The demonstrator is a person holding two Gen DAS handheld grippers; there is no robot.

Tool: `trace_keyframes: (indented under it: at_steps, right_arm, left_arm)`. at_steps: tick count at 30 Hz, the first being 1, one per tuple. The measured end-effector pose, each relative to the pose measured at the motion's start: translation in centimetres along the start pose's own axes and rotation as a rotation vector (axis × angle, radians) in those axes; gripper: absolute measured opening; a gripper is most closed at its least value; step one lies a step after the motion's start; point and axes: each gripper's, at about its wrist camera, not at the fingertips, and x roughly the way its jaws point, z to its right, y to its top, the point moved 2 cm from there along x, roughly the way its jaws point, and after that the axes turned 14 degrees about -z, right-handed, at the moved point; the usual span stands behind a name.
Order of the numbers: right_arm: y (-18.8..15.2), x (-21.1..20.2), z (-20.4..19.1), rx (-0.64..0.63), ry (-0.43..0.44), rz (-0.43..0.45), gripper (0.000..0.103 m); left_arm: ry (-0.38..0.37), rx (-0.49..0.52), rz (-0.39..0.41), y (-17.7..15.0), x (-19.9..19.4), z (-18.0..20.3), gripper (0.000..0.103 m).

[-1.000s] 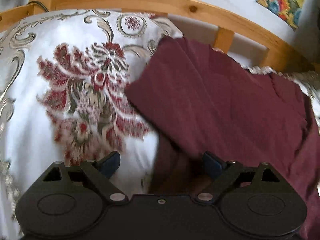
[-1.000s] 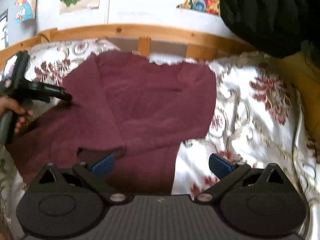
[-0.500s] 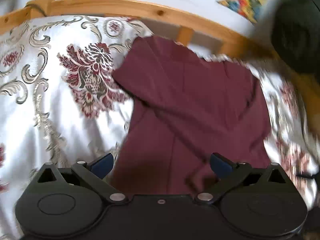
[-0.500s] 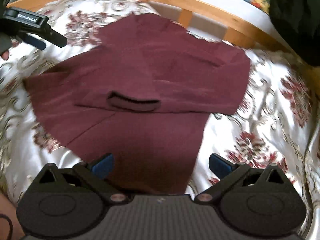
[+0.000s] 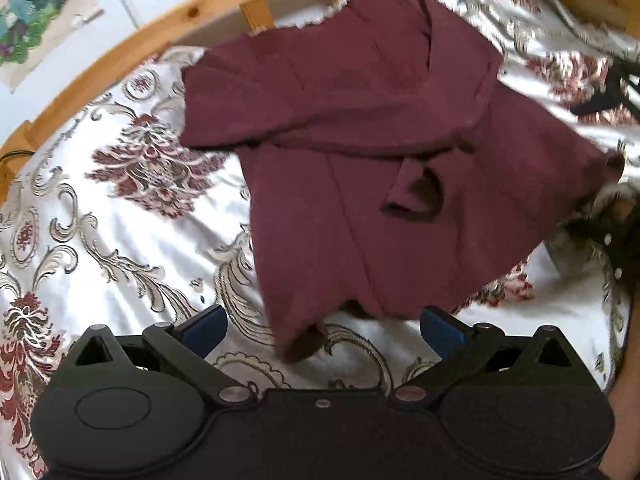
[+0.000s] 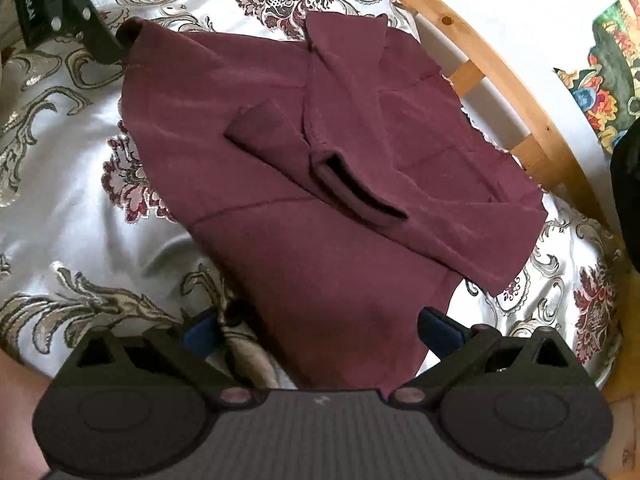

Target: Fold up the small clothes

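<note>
Two tongs are gaping wide and gripping nothing. The left tongs (image 5: 322, 330) and the right tongs (image 6: 320, 330) are hanging over the near edge of the dark red top (image 6: 320, 184), which is lying half-folded on the flowery bed (image 6: 72, 208).

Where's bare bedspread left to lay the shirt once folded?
Widest free patch in the left wrist view: bedspread between the shirt and the wooden rail. A narrower strip runs beyond the shirt toward the rail in the right wrist view. The middle is crowded: the shirt fills it, with the left gripper and the right gripper at its near hem.
</note>
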Motion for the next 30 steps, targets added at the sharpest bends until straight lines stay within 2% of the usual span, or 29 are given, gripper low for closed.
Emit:
trace_keyframes:
  at_steps: [4, 8, 12, 15, 17, 22, 23, 24, 26, 30]
  right_arm:
    - [0.1, 0.5, 0.5, 0.030, 0.028, 0.017, 0.103]
    - [0.1, 1.0, 2.1, 0.109, 0.092, 0.032, 0.101]
    - [0.0, 0.3, 3.1, 0.171, 0.152, 0.086, 0.082]
    - [0.0, 0.1, 3.4, 0.188, 0.190, 0.105, 0.072]
    - [0.0, -0.1, 3.6, 0.204, 0.203, 0.117, 0.072]
    - [-0.3, -0.4, 5.0, 0.295, 0.261, 0.149, 0.070]
    - [-0.3, -0.5, 5.3, 0.322, 0.283, 0.164, 0.061]
    - [-0.5, -0.7, 5.7, 0.346, 0.312, 0.183, 0.046]
    - [-0.7, -0.9, 6.7, 0.403, 0.358, 0.219, 0.024]
    - [-1.3, -0.9, 8.5, 0.516, 0.440, 0.266, 0.014]
  left_arm:
    - [0.003, -0.007, -0.075, 0.1, 1.6, -0.2, 0.102]
    - [0.064, -0.004, -0.141, 0.4, 2.9, -0.3, 0.102]
    - [0.077, 0.013, -0.166, 0.6, 3.8, -0.4, 0.102]
    - [0.082, -0.030, -0.164, 1.0, 4.2, -1.0, 0.100]
    - [0.075, -0.076, -0.153, 1.3, 4.3, -1.7, 0.097]
    - [0.061, -0.197, -0.112, 1.5, 4.1, -3.6, 0.080]
    - [0.052, -0.212, -0.101, 1.5, 3.9, -3.7, 0.080]
    - [0.046, -0.223, -0.089, 1.4, 3.7, -3.9, 0.079]
    - [0.033, -0.228, -0.064, 1.4, 3.2, -4.0, 0.079]
    - [0.005, -0.191, -0.059, 1.4, 3.0, -3.4, 0.080]
